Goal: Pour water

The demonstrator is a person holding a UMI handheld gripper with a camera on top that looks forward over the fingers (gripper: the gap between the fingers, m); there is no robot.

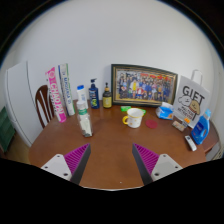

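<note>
A clear water bottle [85,122] with a white cap and green label stands on the round brown wooden table [110,150], left of centre and beyond my fingers. A white mug [133,117] with a yellowish rim stands to its right, near the table's middle. My gripper [112,160] hovers over the table's near side, open, its magenta pads [76,157] spread wide with only bare wood between them. Both bottle and mug are well ahead of the fingertips.
Behind the bottle stand a white bottle [81,96], a blue bottle [93,94] and a dark small bottle [107,96]. A framed photo [144,85] leans on the wall. A gift bag [190,100], a teal dish [165,112] and a blue object [201,130] sit right. A chair [43,103] stands left.
</note>
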